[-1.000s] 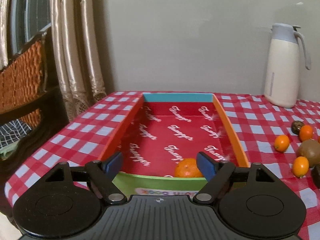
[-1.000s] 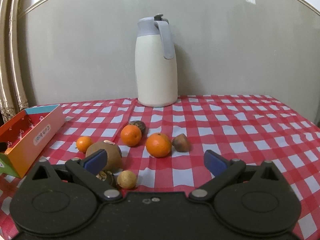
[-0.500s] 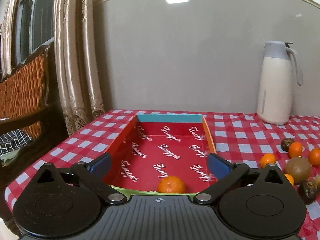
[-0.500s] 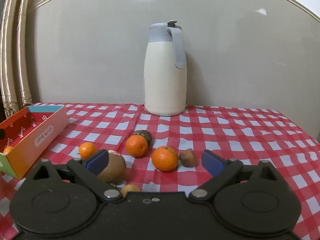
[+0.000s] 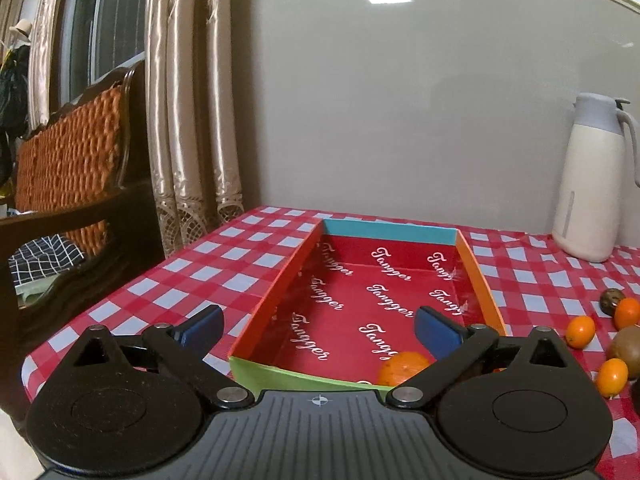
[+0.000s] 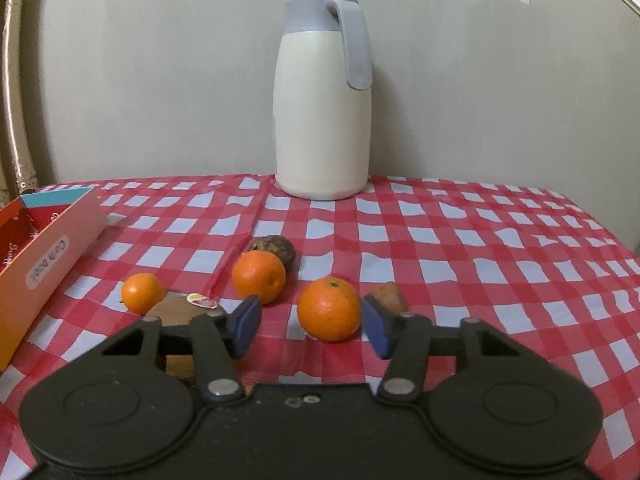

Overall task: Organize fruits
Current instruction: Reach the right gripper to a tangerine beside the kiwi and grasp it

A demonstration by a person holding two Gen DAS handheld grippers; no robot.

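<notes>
The left gripper is spread wide and holds nothing; it hangs over the near end of the box, a shallow tray with a red printed floor, a green near wall, orange side walls and a blue far wall. One orange lies inside the box, just below and inboard of the gripper's right finger, close to the green wall. To the gripper's right, outside the box, loose fruit sits on the bench: two kumquats, a kiwi and a dark round fruit farther back. A jug stands far right against the wall.

The right gripper is partly spread, its blue pads either side of a big orange that lies just ahead between them; there is a visible gap on the left side, and whether the right pad touches cannot be told. Ahead and left of it sits a second orange with a dark fruit touching behind it. A small orange lies farther left, near a brown kiwi with a sticker, partly hidden behind the left finger. A brown fruit peeks out behind the right finger. The box is at far left, the jug straight ahead
</notes>
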